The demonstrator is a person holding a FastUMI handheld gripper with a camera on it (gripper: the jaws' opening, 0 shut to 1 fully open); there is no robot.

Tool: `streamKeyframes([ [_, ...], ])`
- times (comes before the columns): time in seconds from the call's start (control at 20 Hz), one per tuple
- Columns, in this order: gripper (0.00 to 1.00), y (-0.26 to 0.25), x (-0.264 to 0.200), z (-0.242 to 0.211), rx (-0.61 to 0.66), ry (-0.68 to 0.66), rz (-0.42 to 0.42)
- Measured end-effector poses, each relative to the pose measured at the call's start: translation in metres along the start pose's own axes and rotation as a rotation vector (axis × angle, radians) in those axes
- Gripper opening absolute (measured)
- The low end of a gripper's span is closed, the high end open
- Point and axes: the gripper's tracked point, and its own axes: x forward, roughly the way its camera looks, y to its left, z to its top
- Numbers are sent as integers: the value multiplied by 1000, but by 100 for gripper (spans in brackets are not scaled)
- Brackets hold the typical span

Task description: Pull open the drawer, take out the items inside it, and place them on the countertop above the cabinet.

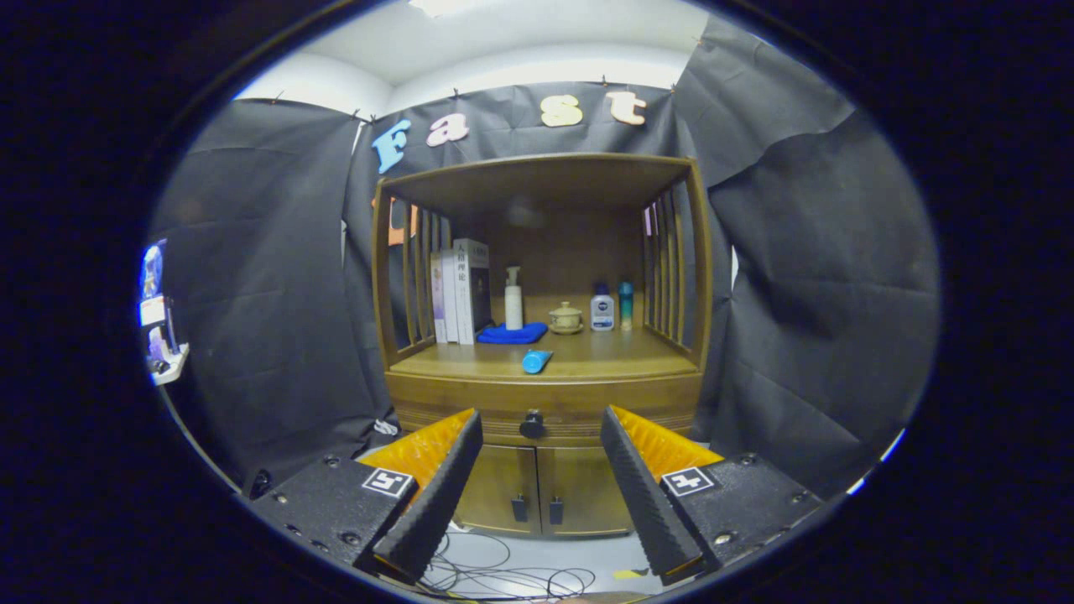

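Note:
A wooden cabinet (541, 394) stands ahead against the booth's wall. Its drawer (470, 409) is closed, with a dark round knob (532, 425) in the middle of its front. My gripper (541, 424) is open and holds nothing; the knob shows between the two fingertips but lies well beyond them. On the countertop (604, 359) above the drawer a blue tube (536, 361) lies on its side near the front edge.
At the back of the shelf stand books (460, 289), a white pump bottle (513, 299), a blue cloth (512, 334), a small lidded pot (565, 318) and two small bottles (612, 307). Two lower doors (537, 501) sit under the drawer. Cables (503, 570) lie on the floor.

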Motion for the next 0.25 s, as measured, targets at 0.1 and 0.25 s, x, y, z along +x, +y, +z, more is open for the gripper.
streamKeyframes([
  [0.1,93,-1,-18,3,0,-11,6],
  [0.25,94,-10,-33,0,9,-18,-2],
])
